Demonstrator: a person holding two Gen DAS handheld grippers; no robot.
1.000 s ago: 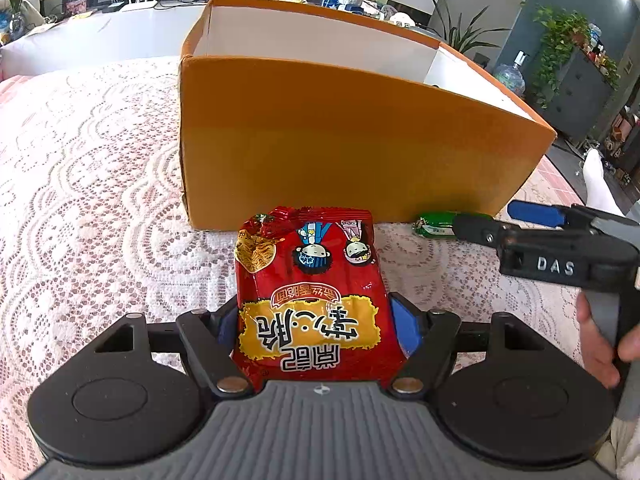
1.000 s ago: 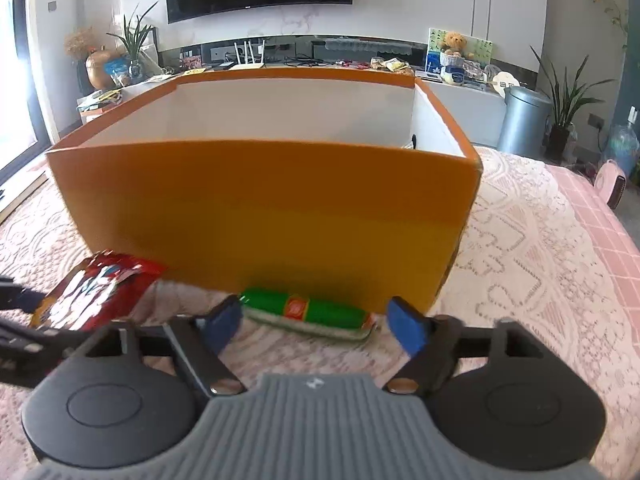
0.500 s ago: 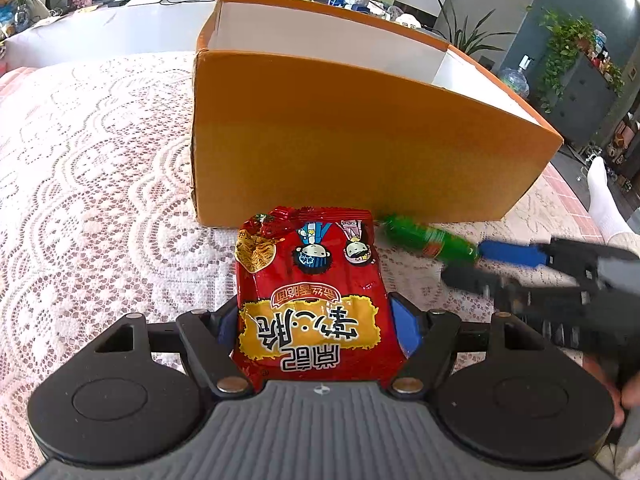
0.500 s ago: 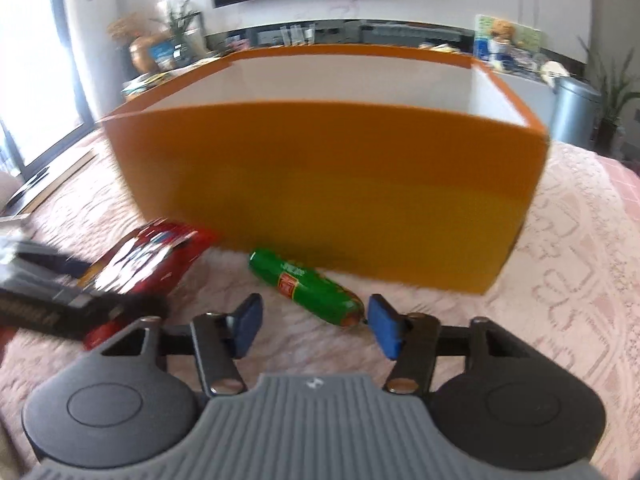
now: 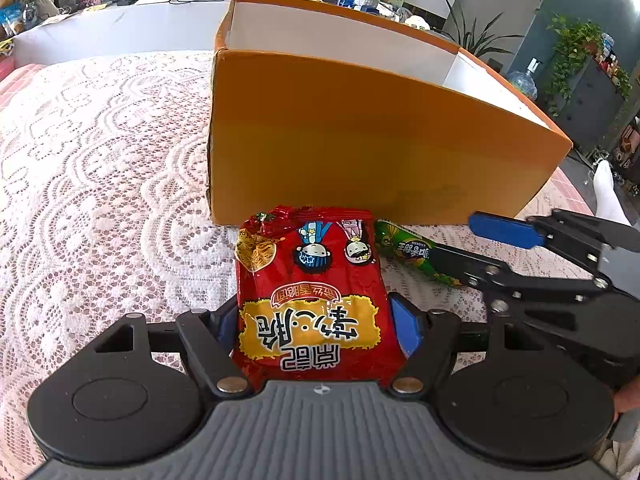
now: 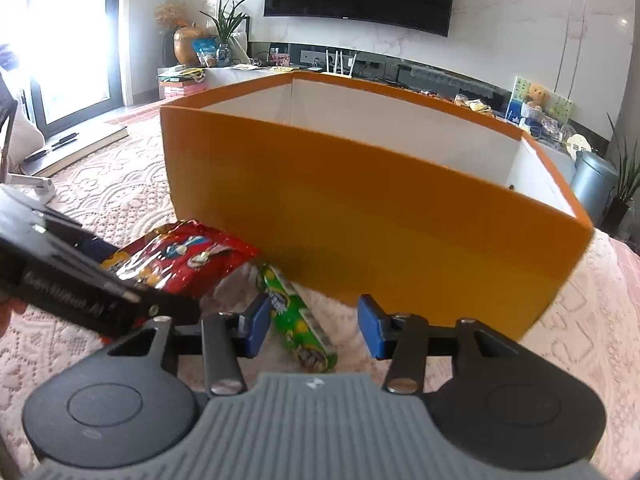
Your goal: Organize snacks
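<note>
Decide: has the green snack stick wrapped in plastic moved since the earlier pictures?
Yes. The green snack stick swung from lying along the orange cardboard box wall to angling away, toward the red noodle packet.

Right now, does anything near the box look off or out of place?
Nothing damaged or spilled. The green sausage snack lies askew between the right claw's open fingers, touching only the left pad. The left claw grips the red noodle packet before the orange box.

Box (image 5: 360, 152) orange outside, white inside; noodle packet (image 5: 312, 300) red with yellow panel; sausage stick (image 6: 298, 320) green; lace cloth (image 5: 100, 168) white over pink; claw pads (image 6: 370, 326) blue
</note>
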